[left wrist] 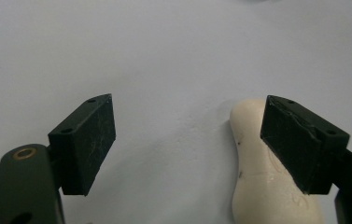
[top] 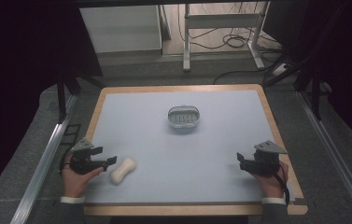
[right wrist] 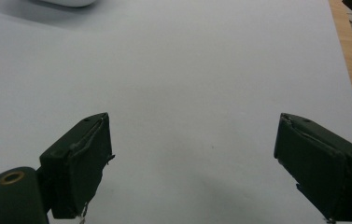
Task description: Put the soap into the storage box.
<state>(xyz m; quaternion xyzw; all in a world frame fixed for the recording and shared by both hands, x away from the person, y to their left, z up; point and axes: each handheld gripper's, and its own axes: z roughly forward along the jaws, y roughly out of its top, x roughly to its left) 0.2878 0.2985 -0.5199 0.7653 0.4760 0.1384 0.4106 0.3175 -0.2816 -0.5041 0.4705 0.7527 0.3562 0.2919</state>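
No brand, label or legible writing is seen on any item. Count: one cream peanut-shaped object (top: 123, 170), one small white slotted dish (top: 183, 116), two grippers. The dish sits mid-worktop, toward the far edge. The cream object lies near the near-left corner of the pale blue worktop (top: 178, 149). The left gripper (top: 107, 157) has its jaws wide apart, holding nothing; one jaw lies just beside the object. The right gripper (top: 240, 159), near the right edge, is likewise spread wide and empty.
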